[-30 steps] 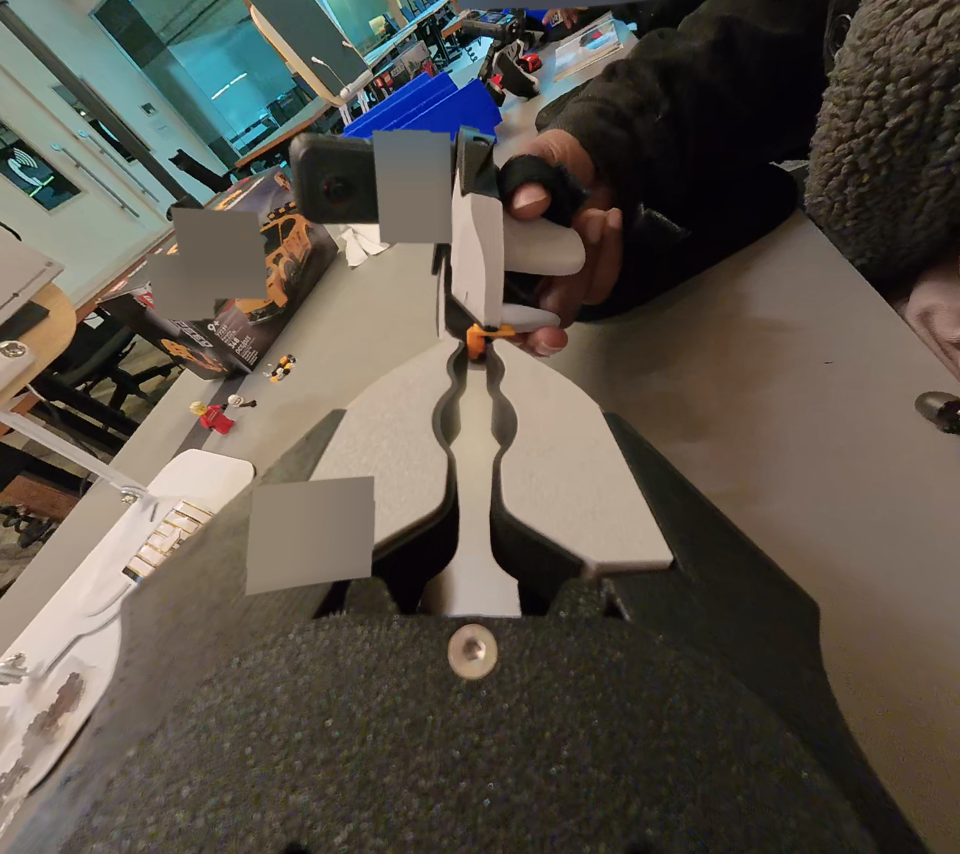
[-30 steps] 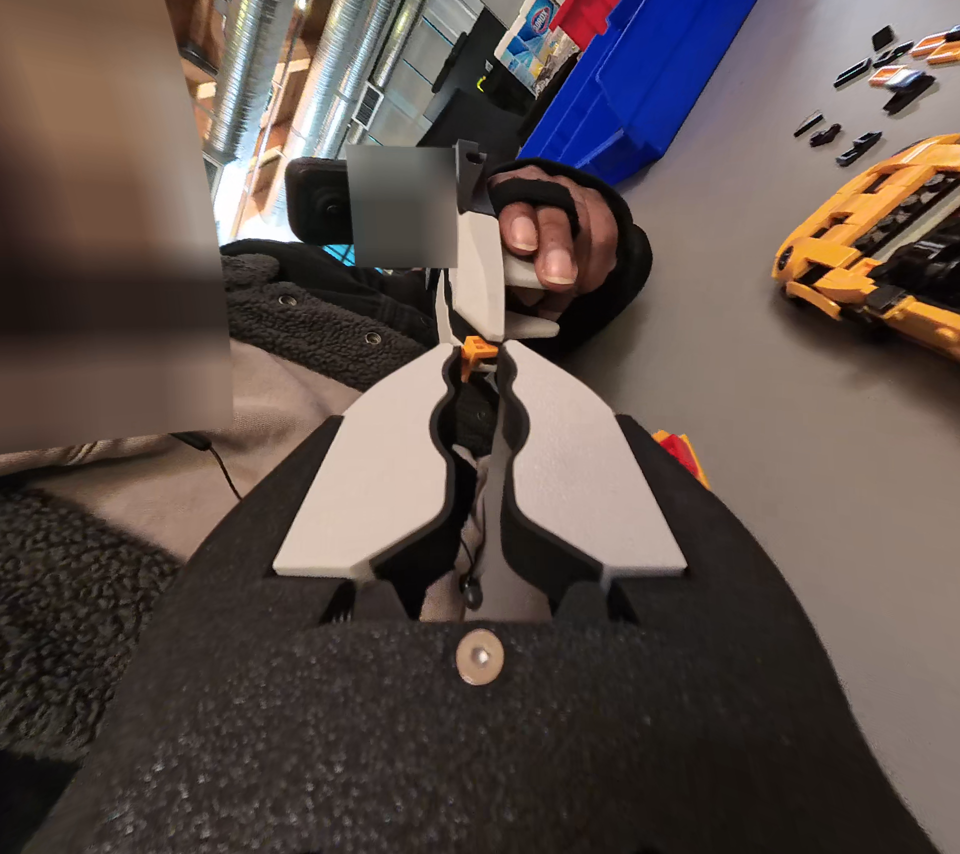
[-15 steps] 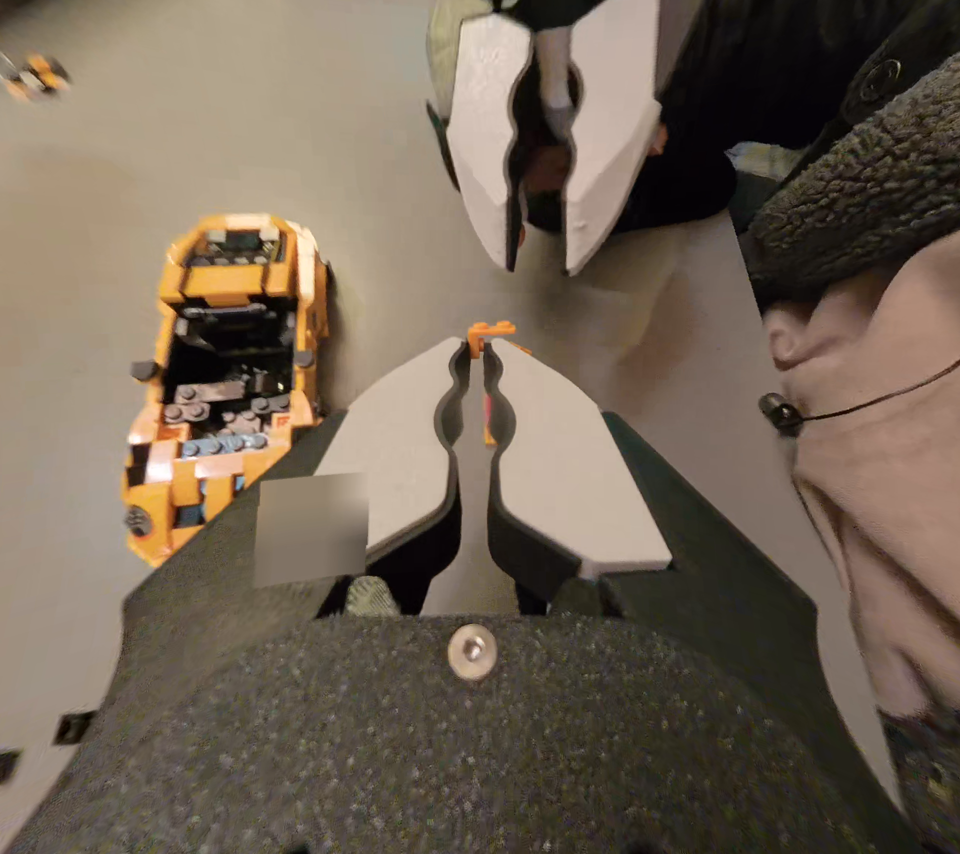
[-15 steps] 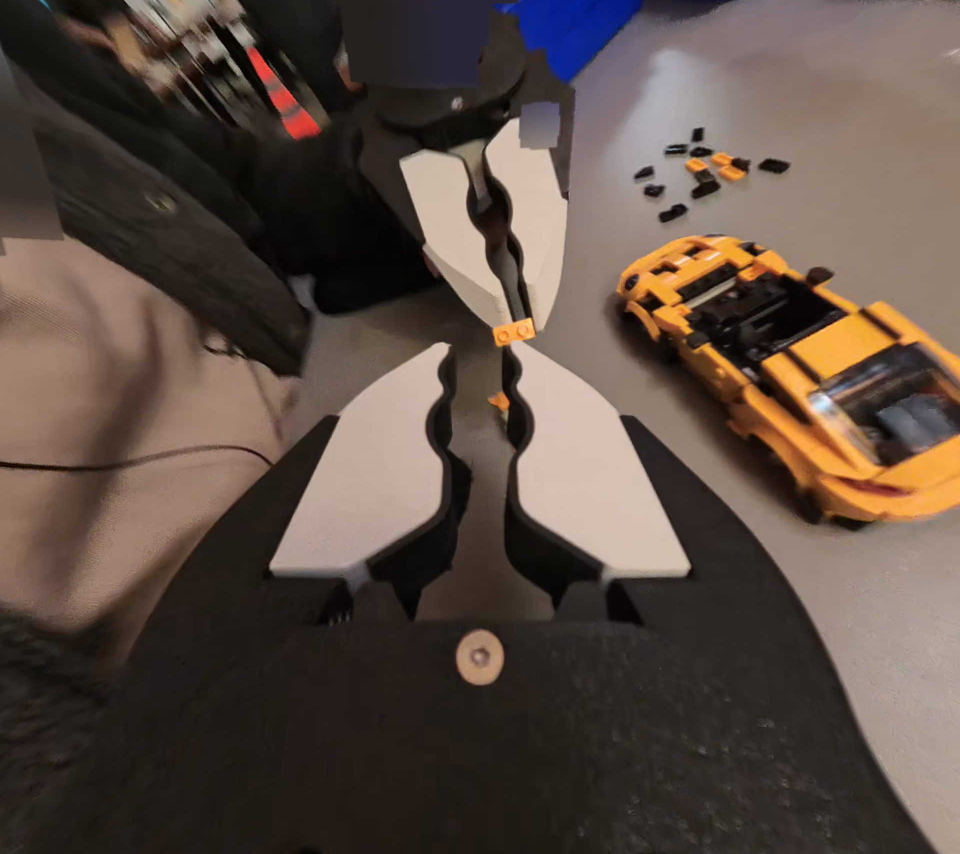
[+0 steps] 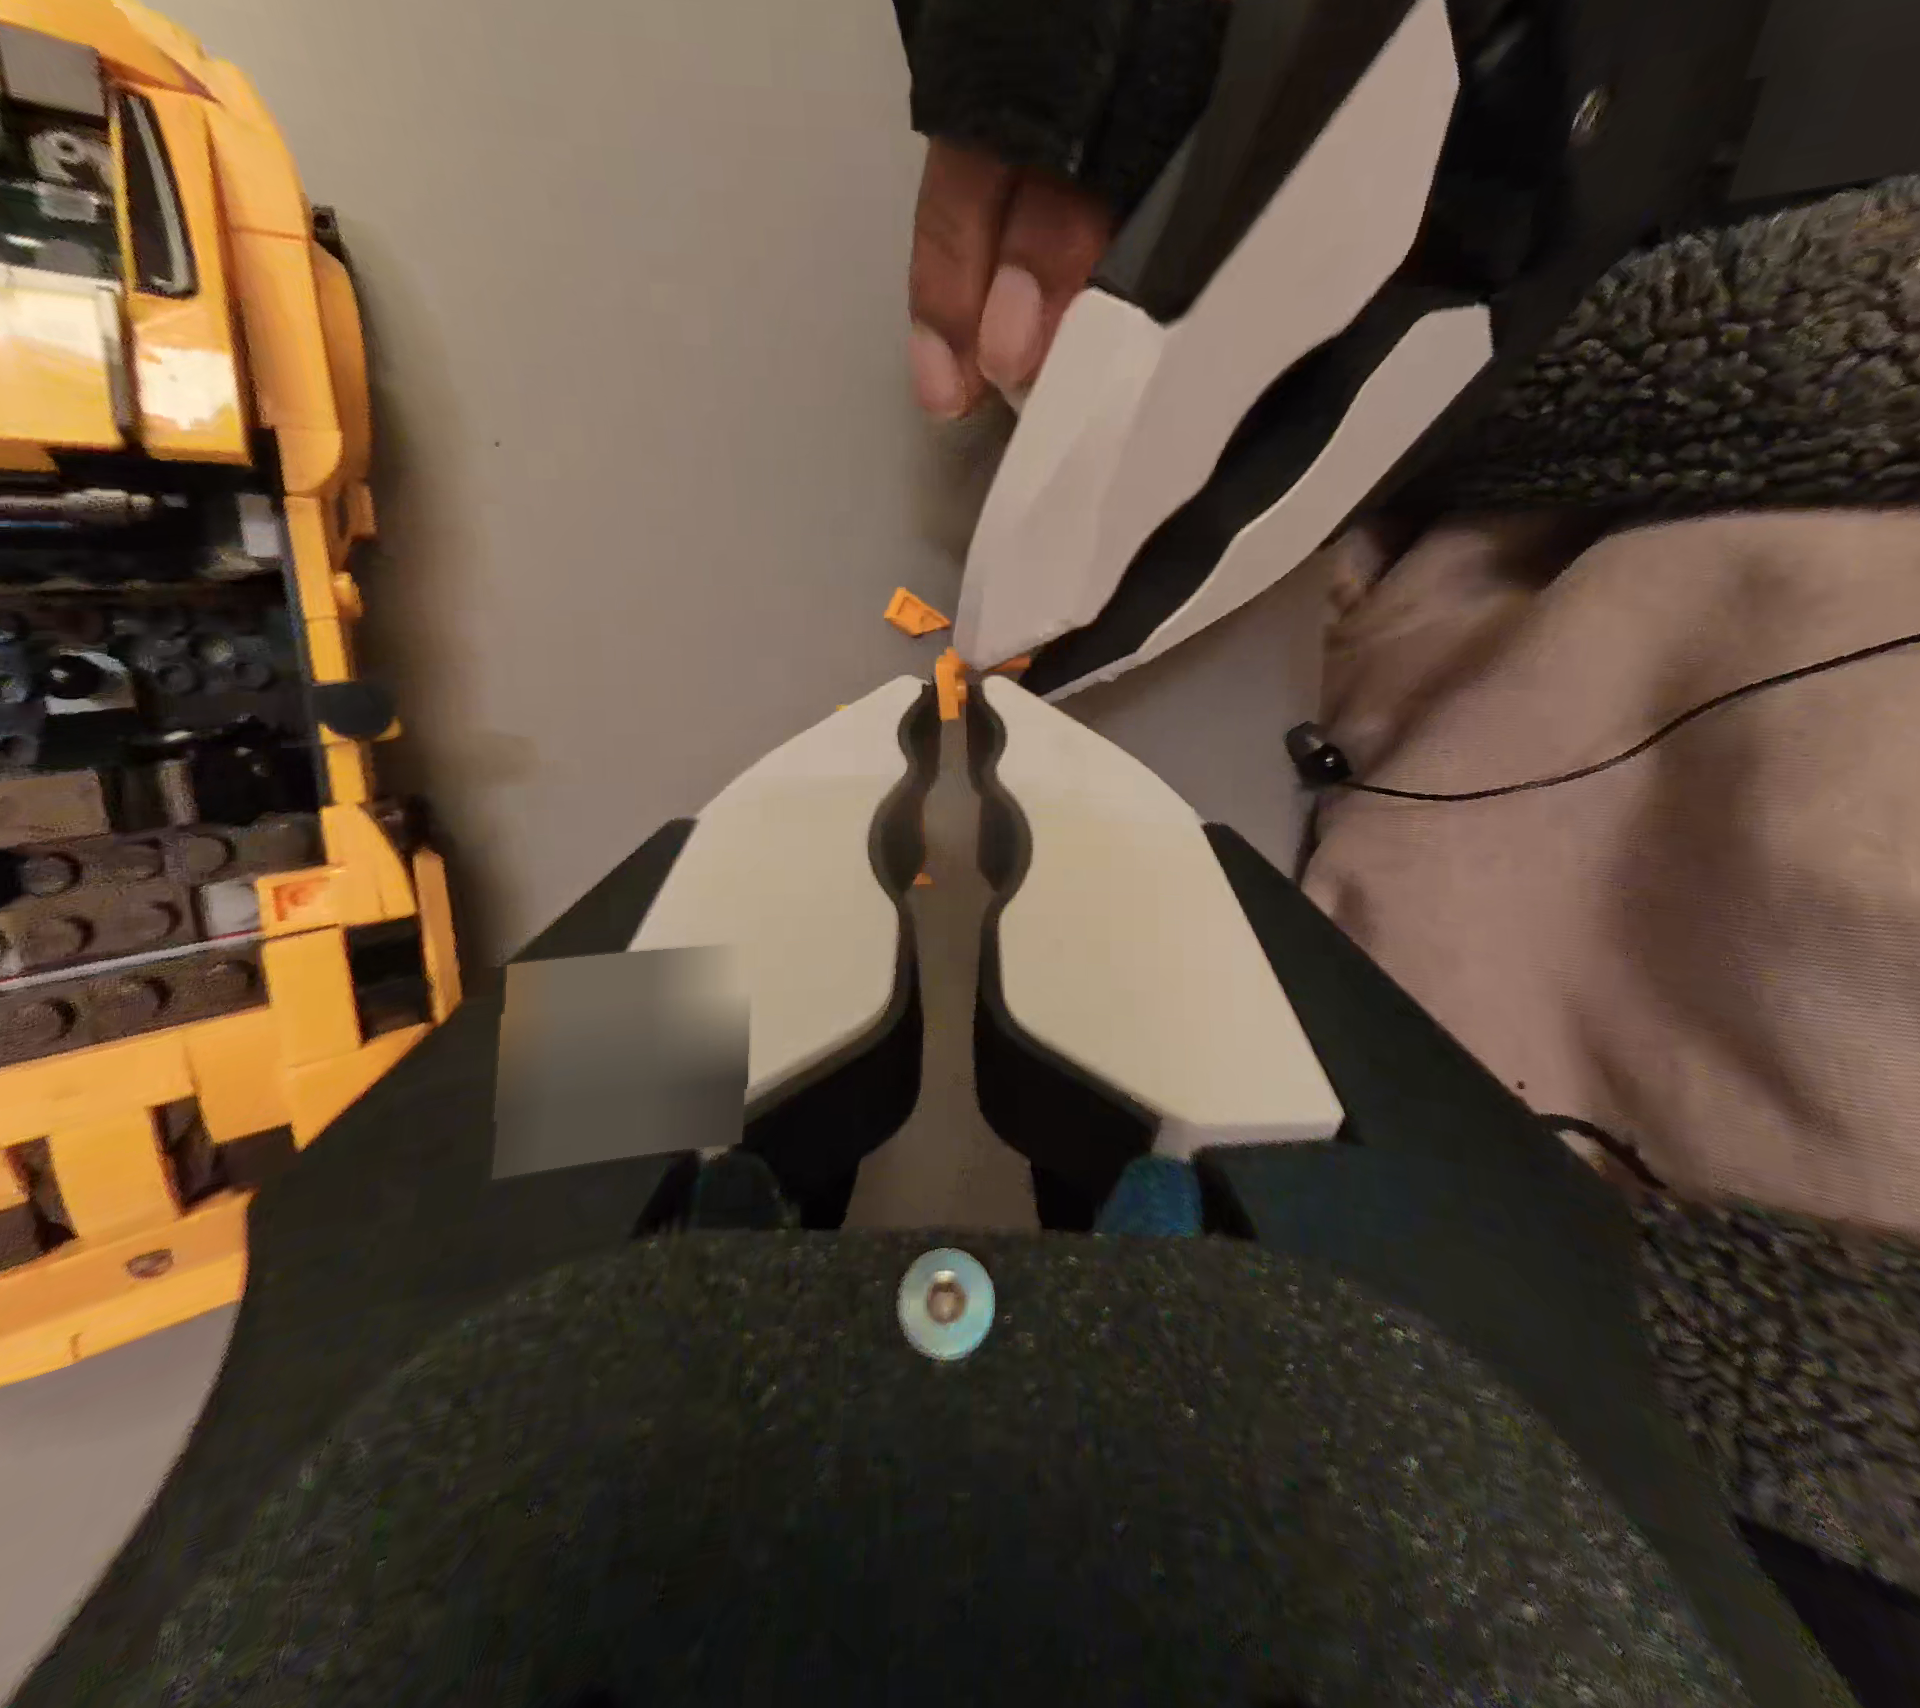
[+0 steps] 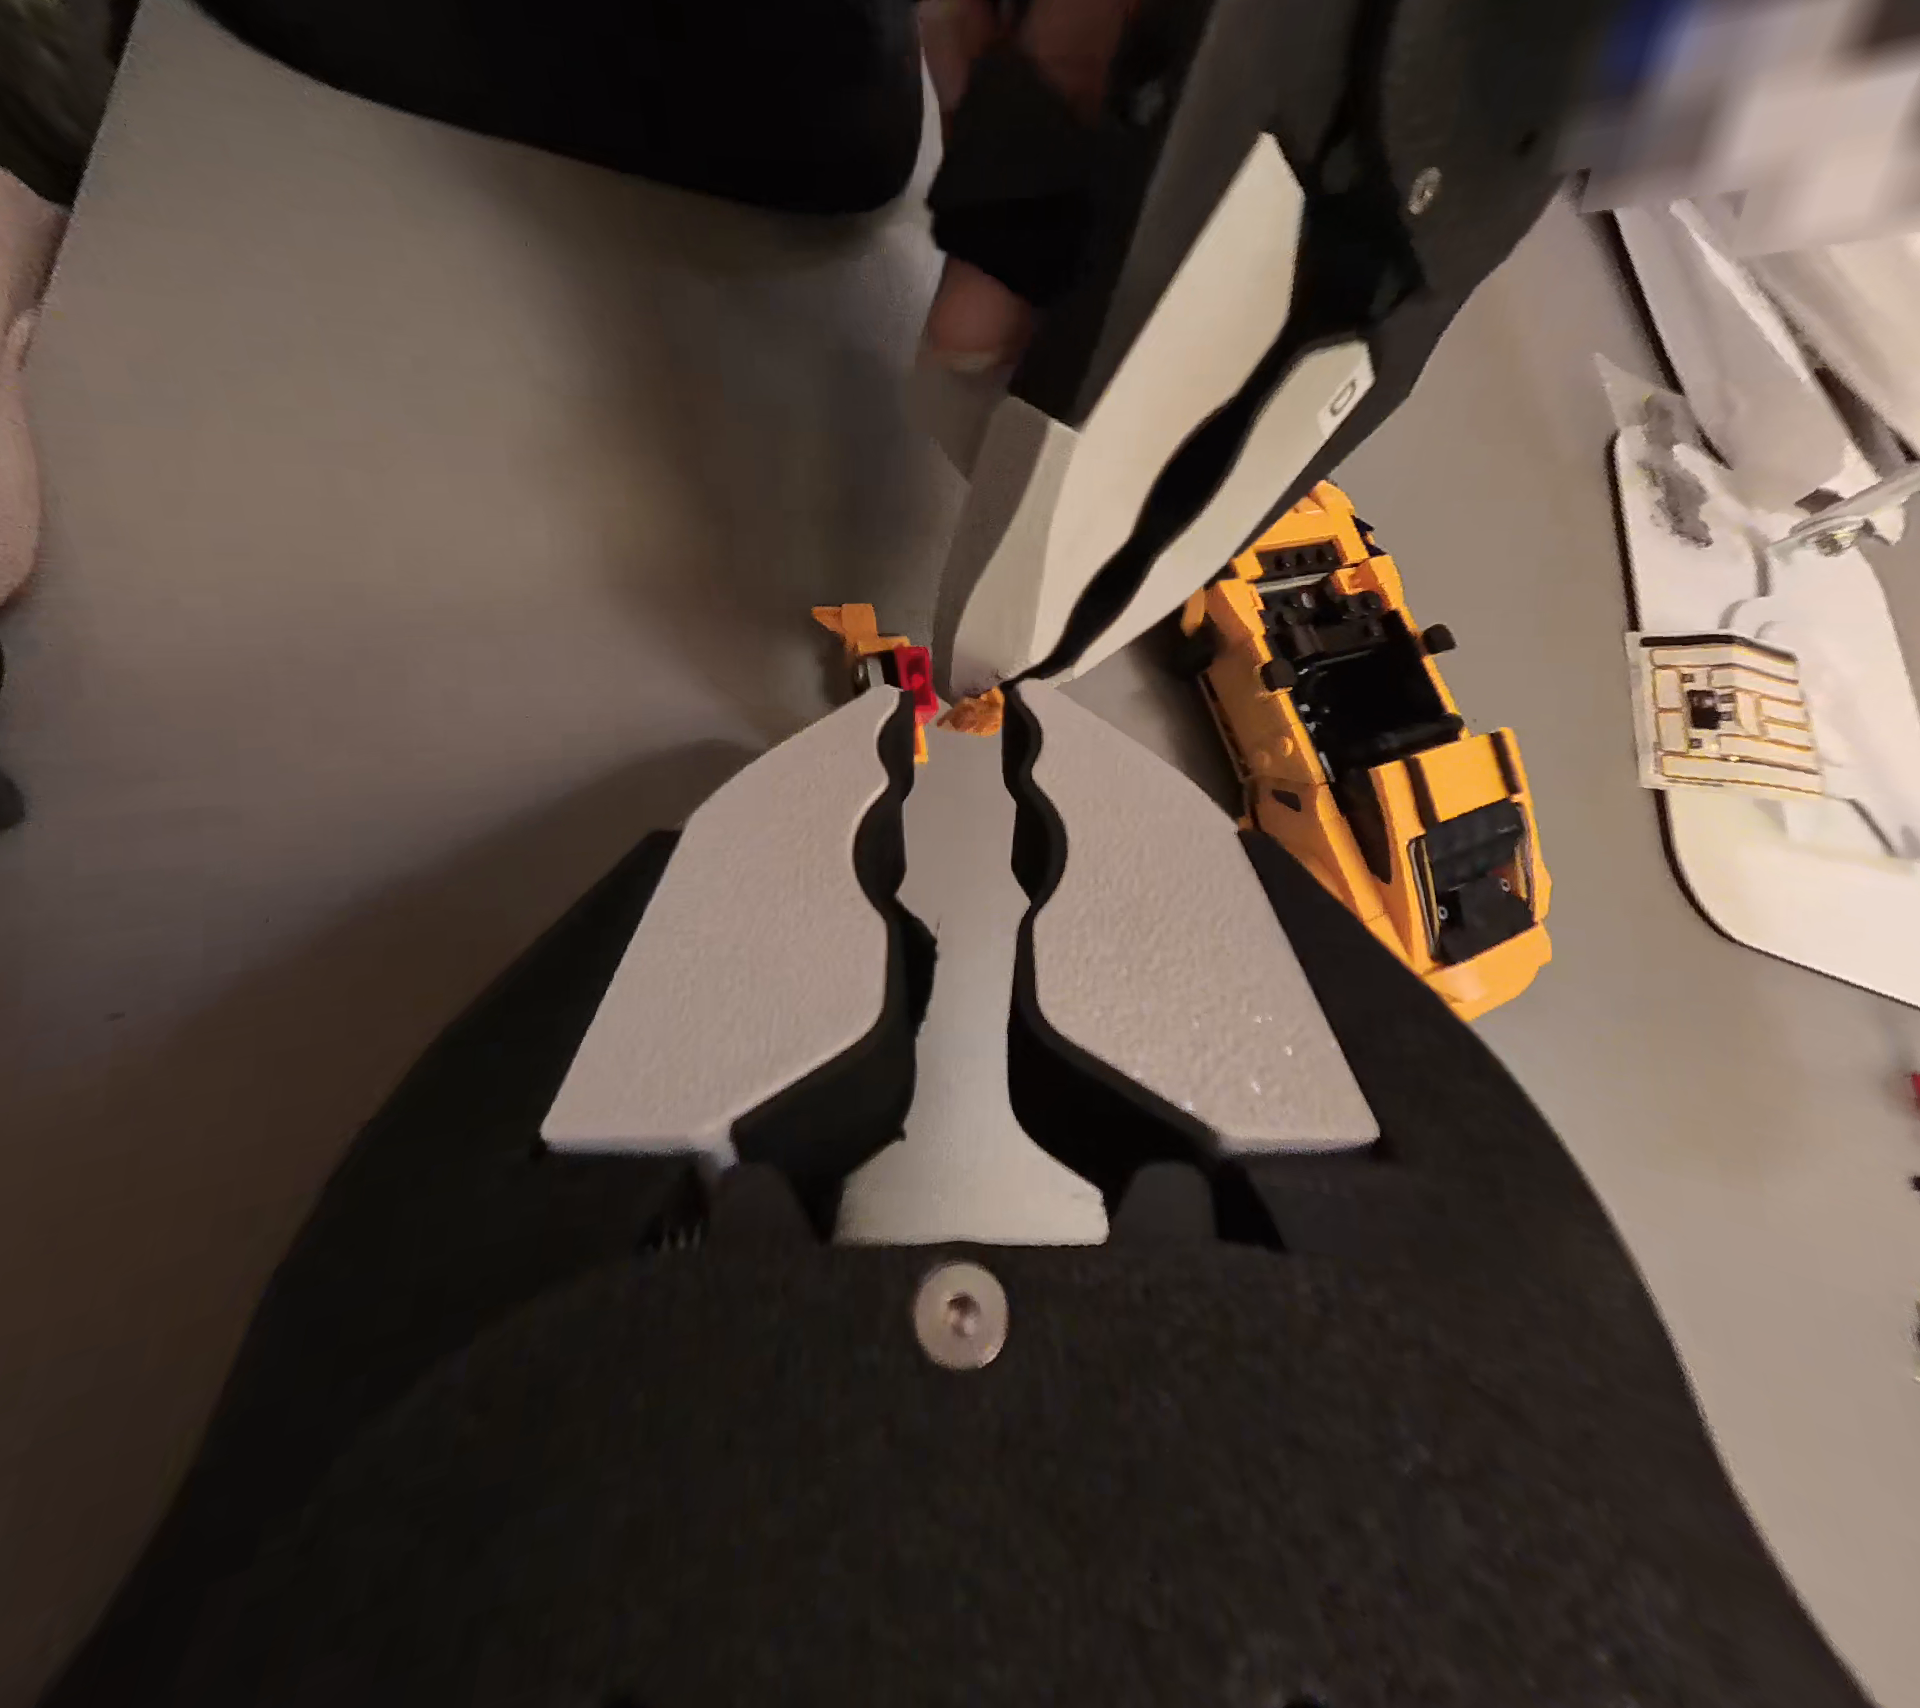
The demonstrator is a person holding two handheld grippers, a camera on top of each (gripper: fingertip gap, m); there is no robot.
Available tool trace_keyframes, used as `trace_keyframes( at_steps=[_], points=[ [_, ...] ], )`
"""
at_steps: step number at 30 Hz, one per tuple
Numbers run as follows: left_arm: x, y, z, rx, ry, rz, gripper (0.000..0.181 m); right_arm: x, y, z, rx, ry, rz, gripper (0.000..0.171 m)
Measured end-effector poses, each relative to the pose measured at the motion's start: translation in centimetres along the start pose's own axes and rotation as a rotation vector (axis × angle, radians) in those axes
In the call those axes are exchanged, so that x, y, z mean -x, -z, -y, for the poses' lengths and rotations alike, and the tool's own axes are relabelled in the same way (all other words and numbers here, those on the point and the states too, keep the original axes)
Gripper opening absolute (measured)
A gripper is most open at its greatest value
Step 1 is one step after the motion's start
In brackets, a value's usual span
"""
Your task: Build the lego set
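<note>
Your left gripper pinches a small orange Lego piece at its tips above the grey table. Your right gripper, slightly parted and holding nothing, meets it tip to tip. The partly built orange Lego car sits beside both.
</note>
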State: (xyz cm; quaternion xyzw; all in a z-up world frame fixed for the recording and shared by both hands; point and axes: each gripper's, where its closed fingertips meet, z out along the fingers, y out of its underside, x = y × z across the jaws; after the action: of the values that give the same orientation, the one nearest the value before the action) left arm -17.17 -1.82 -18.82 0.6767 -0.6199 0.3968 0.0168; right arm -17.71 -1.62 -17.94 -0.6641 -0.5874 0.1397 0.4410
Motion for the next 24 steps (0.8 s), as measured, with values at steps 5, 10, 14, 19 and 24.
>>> trace_keyframes(
  at_steps=[5,10,14,19,24],
  points=[
    [-0.6,-0.2,0.0,0.01,0.105,-0.102,0.004,0.0,0.4,-0.1,-0.003,0.15,-0.069,0.007],
    [-1.0,0.3,0.4,-0.059,0.029,-0.106,0.016,-0.4,0.8,-0.2,-0.077,-0.076,-0.017,0.006],
    [-0.6,1.1,1.4,-0.216,-0.226,0.102,0.026,-1.8,2.3,1.1,-0.255,-0.518,0.126,0.006],
    [-1.4,2.6,3.5,-0.459,-0.441,0.343,0.019,-2.6,3.3,2.2,-0.407,-0.87,0.297,0.006],
    [-1.9,3.0,3.7,-0.494,-0.499,0.392,0.008,-2.8,3.4,2.5,-0.459,-0.969,0.375,0.006]
  ],
)
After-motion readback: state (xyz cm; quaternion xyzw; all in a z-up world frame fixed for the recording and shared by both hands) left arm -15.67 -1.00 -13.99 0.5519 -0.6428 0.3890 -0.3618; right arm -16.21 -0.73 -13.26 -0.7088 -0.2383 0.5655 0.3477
